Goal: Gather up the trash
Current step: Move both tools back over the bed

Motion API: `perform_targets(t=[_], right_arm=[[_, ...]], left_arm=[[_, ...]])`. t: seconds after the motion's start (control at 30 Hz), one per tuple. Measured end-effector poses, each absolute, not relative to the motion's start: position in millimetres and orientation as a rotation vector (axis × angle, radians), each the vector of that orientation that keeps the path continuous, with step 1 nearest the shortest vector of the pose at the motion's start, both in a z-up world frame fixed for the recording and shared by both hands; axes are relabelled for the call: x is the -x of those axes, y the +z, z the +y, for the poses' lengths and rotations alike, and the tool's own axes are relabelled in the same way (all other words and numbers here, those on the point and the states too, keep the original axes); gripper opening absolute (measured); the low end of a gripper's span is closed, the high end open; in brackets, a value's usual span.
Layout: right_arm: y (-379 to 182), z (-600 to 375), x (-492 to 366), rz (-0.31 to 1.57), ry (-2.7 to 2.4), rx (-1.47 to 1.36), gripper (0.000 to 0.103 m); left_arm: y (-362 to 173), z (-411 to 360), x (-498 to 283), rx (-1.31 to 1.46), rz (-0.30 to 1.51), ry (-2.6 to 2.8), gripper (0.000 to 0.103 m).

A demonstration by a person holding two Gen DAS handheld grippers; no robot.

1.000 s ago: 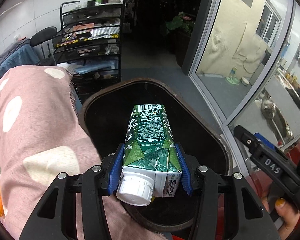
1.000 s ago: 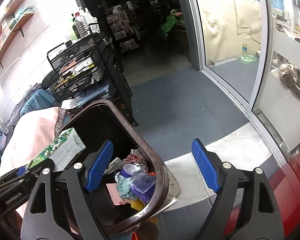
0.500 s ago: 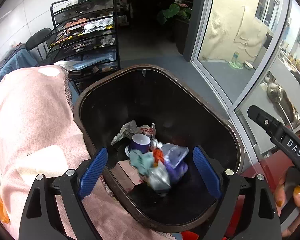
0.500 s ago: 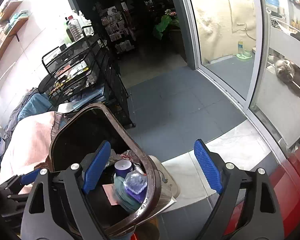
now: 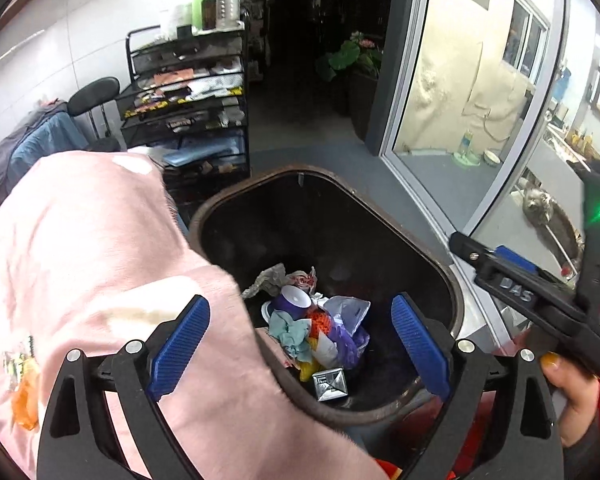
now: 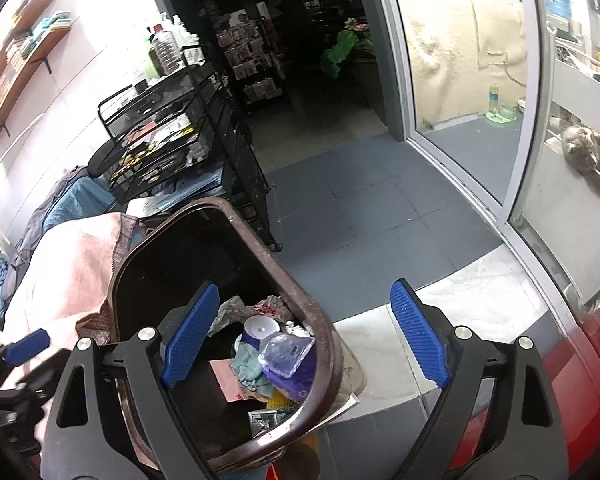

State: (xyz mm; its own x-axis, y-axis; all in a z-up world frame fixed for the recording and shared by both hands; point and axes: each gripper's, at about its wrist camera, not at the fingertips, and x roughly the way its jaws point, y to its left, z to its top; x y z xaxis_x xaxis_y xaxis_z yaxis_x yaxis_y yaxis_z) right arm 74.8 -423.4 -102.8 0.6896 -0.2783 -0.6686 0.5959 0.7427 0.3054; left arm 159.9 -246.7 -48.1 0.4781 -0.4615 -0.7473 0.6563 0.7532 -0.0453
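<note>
A: Trash [image 5: 320, 328] location?
B: Piled at the bin's [image 5: 440, 276] near edge. Left gripper [image 5: 300, 344] is opening wide, empty; right gripper [image 6: 304, 340] wide, empty.
A: Procedure?
B: Lift clear of the rim before seeking more.

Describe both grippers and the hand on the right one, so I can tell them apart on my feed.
Both look alike: the left gripper and the right gripper have black plastic frames with triangular cut-outs, silver screw heads, and blue ribbed pads on the fingers. Seen from the left camera, the right gripper's body carries raised letters "DAS" and a green light. The hand holding it has yellow-painted nails and a dark sleeve.
</note>
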Motion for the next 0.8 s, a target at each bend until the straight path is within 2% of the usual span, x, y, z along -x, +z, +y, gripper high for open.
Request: perform_targets(t=[0.47,0.8], right_arm=[[-92,-378,-95,0.641,-0.38,-0.508,0.087],[-77,-315,-117,0.656,-0.22,-0.412,0.087]], left_arm=[[-30,-174,-145,-0.258,0.737,-0.584,0.092],[-33,-108,-147,-0.208,0.751,-0.48,0.093]])
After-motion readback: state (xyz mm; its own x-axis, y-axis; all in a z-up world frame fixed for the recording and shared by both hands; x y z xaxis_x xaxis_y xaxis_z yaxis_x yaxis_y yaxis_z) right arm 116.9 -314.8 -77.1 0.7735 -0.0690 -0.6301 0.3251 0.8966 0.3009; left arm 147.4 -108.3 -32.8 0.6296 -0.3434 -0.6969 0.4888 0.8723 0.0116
